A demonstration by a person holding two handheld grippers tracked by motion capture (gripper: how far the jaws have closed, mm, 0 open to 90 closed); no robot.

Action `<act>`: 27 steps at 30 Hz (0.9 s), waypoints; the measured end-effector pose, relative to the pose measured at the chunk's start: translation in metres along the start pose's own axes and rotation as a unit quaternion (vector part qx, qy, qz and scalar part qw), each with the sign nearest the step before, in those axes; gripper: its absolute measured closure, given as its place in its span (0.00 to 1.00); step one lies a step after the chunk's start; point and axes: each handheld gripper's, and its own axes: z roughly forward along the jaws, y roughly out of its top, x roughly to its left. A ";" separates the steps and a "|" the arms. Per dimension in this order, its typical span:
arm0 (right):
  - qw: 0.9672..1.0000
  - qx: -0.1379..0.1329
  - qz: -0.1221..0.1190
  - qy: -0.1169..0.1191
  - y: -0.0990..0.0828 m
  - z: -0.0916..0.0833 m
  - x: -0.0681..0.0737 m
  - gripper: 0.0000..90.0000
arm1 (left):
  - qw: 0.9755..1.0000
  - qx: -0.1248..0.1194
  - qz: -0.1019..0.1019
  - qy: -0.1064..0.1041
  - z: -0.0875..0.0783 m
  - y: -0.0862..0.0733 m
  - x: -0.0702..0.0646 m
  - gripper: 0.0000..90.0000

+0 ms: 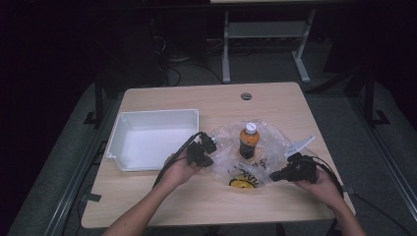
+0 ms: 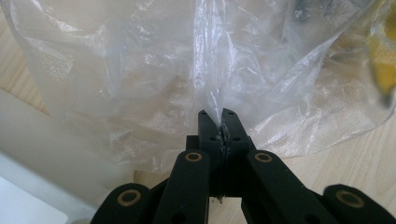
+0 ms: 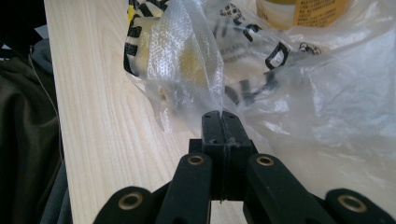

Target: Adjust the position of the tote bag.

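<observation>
Film of the plastic bag [image 1: 231,157] on the table [image 1: 162,201], limp and slippery around the upright bottle [image 1: 248,141], sits pinched at opposite edges in my closed left gripper [image 2: 217,122] and right gripper [image 3: 220,120].

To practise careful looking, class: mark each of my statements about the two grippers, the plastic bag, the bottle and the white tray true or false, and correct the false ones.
1. The left gripper is shut on the plastic bag. True.
2. The right gripper hangs open above the table. False: it is shut on the bag's film.
3. The bottle stands upright with the bag around it. True.
4. The white tray holds the bottle. False: nothing lies in the tray, which sits to the left of the bag.
5. The bottle has a black cap. False: its cap is white.
</observation>
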 end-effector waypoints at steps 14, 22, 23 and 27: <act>1.000 0.006 0.013 0.002 -0.006 0.002 -0.003 1.00 | 1.000 -0.008 0.002 -0.005 -0.001 0.000 -0.003 0.99; 1.000 -0.011 0.016 0.003 -0.007 -0.003 -0.002 0.92 | 0.999 -0.033 0.013 -0.011 -0.009 0.001 -0.014 0.90; 1.000 -0.013 0.013 0.002 -0.007 -0.005 -0.003 0.89 | 0.999 -0.038 0.008 -0.015 -0.011 0.001 -0.015 0.87; 0.999 -0.031 0.015 0.000 -0.007 -0.012 0.000 0.82 | 0.998 -0.052 0.003 -0.022 -0.020 0.002 -0.016 0.78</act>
